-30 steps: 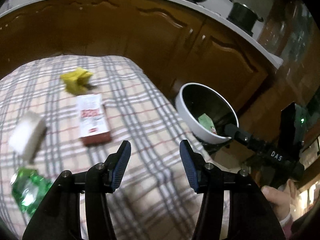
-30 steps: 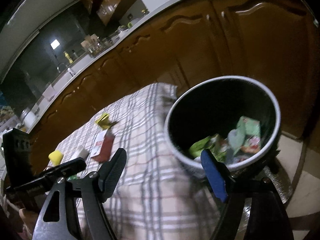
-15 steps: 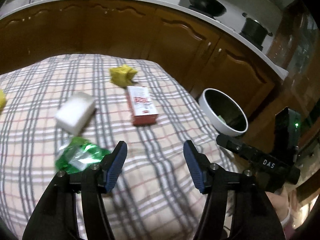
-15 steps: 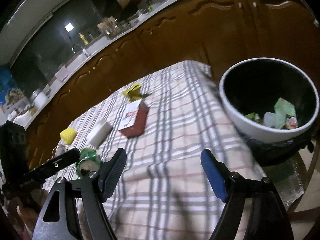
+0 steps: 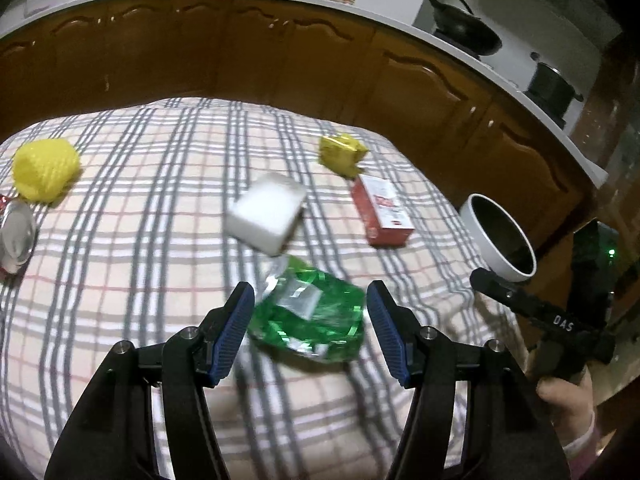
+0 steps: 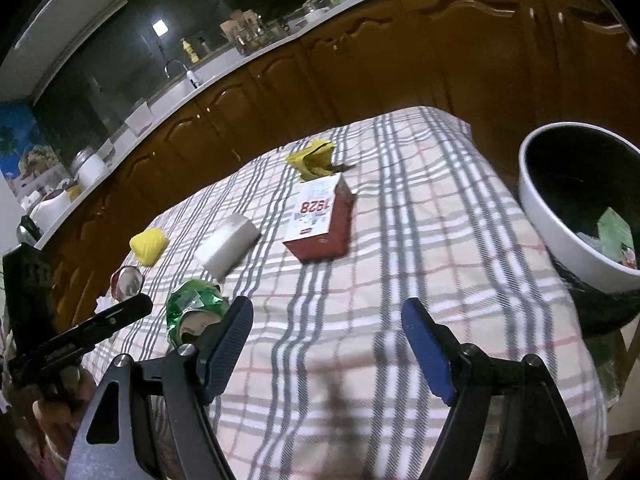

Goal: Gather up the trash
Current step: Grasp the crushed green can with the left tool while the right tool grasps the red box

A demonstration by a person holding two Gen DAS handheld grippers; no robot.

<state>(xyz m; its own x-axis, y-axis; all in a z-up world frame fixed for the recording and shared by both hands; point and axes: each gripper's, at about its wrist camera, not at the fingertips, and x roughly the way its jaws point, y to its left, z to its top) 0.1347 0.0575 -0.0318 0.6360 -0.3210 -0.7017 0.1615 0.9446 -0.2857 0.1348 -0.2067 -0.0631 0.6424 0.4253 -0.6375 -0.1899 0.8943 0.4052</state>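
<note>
Left gripper (image 5: pixel 308 322) open, straddling crushed green can (image 5: pixel 308 320), no contact; light, thin-walled, slippery; pinch across flattened sides

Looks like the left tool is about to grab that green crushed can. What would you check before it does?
1. Left tool open: ok, nothing pinched.
2. Green can lined up between its fingers: ok in the left view; how far above it the tool is, cannot tell.
3. Neighbours clear of the grab: ok; the white block sits just beyond the can.
4. Right tool free: ok, open, holding nothing.
5. Bin has room: ok, only a few wrappers inside.
6. Path from can to bin: cannot tell; the red box lies nearby.
</note>
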